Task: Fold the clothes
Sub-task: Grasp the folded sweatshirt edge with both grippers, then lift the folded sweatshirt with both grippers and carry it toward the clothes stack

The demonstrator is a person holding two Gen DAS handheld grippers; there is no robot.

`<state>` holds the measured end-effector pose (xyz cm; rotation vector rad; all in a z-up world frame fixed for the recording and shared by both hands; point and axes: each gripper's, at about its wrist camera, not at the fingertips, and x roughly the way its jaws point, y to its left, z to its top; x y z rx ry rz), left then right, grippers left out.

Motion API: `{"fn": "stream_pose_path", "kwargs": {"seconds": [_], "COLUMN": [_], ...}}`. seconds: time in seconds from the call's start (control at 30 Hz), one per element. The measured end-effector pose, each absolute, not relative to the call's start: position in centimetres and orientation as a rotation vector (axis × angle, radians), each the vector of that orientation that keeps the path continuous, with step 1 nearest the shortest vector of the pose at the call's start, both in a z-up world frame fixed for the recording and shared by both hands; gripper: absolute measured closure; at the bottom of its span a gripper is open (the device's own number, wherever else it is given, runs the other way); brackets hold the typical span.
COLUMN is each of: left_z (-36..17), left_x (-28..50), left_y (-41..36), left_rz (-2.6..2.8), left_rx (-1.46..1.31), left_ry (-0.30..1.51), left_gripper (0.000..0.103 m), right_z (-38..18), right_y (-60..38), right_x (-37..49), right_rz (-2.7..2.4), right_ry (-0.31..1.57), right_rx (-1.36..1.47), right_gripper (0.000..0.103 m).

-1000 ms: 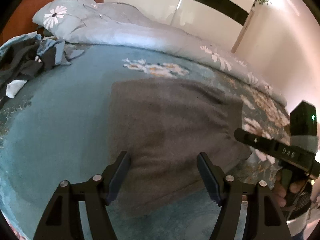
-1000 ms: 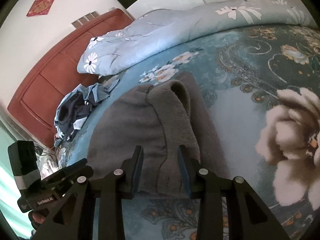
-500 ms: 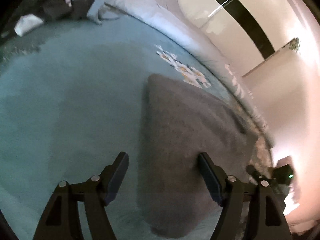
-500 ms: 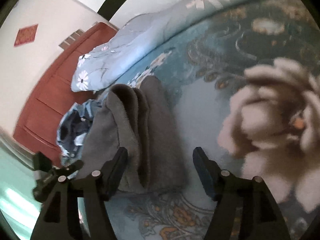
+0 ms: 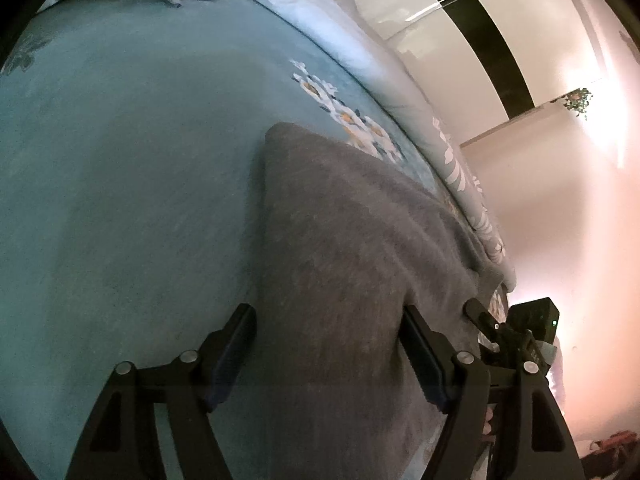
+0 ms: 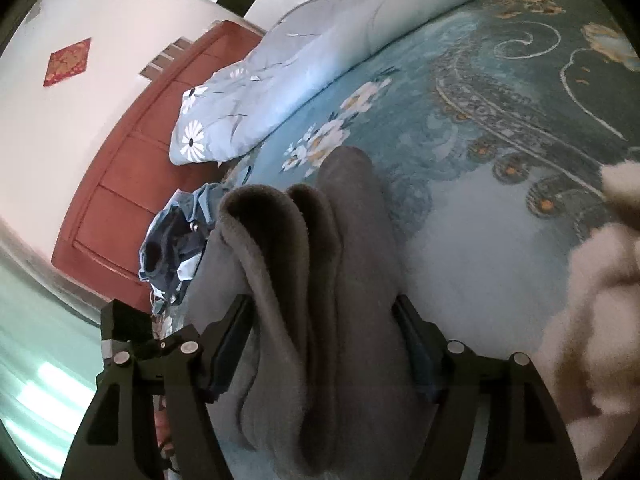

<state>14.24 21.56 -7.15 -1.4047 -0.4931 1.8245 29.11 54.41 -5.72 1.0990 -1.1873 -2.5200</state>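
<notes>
A grey knitted garment point(image 5: 340, 240) lies folded on the teal flowered bedspread point(image 5: 120, 200). My left gripper point(image 5: 328, 340) hovers open low over the garment's near left edge, one finger over bare bedspread and the other over the cloth. In the right wrist view the garment point(image 6: 320, 260) shows thick rolled folds at its right end. My right gripper point(image 6: 324, 320) straddles those folds and its jaws are opening, with the cloth lying loose between them. The right gripper point(image 5: 500, 332) also shows at the garment's far side, and the left gripper point(image 6: 132, 340) shows at the lower left.
A pale blue daisy-print quilt point(image 6: 300, 80) is bunched along the far side of the bedspread point(image 6: 500, 220). A heap of blue and dark clothes point(image 6: 172, 248) lies near the red-brown headboard point(image 6: 120, 200). White wardrobe doors point(image 5: 460, 40) stand beyond the bed.
The right jaws have spread from a narrow pinch on the rolled fold to wide apart. The left gripper has rolled and dropped closer to the garment's left edge.
</notes>
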Motion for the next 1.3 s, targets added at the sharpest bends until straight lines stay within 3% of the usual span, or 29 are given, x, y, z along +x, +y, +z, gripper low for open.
{"fn": "stream_pose_path", "kwargs": {"seconds": [0.1,0.13,0.27,0.43,0.93,1.3], "left_z": [-6.9,-6.7,-5.8,-4.5,0.3,13.8], "left_x": [14.6,14.9,16.0,17.4,23.8,28.9], "left_y": [21.8,21.9,22.2,22.0,24.3,30.5], "left_rz": [1.835,1.844,1.893,1.937,1.919,1.813], "left_rx": [-1.391,-1.385,-1.359,-1.331,-1.214,-0.895], "left_ry": [-0.483,-0.469,-0.406,-0.372,-0.251,-0.144], "left_gripper": [0.030,0.037,0.052,0.059,0.063,0.063], "right_z": [-5.5,-5.5,-5.1,-3.7,1.2,14.4], "right_y": [54.1,54.0,53.5,52.5,52.1,55.5], "right_x": [29.1,29.2,29.6,30.3,37.1,45.5], "right_rz": [-2.545,-2.553,-2.570,-2.606,-2.636,-2.830], "right_ry": [-1.168,-1.167,-1.176,-1.143,-1.020,-0.837], "right_rx": [1.112,1.113,1.112,1.102,1.051,0.798], "right_gripper": [0.031,0.033,0.057,0.070,0.072,0.072]}}
